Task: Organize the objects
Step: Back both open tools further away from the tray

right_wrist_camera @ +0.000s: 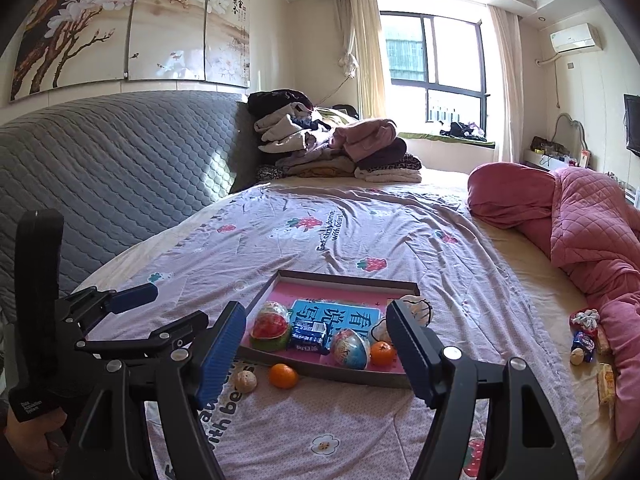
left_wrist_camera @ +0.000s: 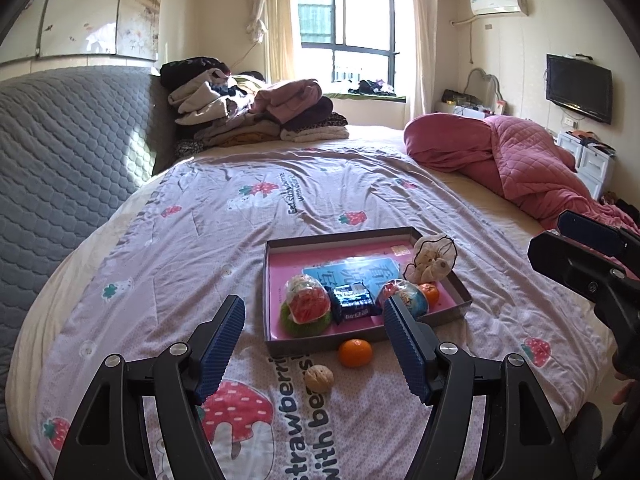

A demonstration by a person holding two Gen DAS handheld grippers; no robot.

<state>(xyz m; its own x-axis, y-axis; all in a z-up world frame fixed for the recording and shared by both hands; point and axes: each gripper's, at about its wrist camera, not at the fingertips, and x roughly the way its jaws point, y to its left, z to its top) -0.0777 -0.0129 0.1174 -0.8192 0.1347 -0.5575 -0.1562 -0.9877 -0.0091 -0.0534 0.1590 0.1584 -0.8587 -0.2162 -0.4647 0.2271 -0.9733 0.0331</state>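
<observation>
left wrist: low over bed point(left_wrist_camera: 192, 200), faces window point(left_wrist_camera: 346, 32), tilted down, tray point(left_wrist_camera: 360, 342) near and central | right wrist: just right of it, same heading, tray point(right_wrist_camera: 320, 374) near | shared: tray, bed, clothes pile, window; each view catches the other gripper at its edge

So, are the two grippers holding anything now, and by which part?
Nothing is held. The left gripper and the right gripper are both open and empty, above the bed short of the tray.
</observation>
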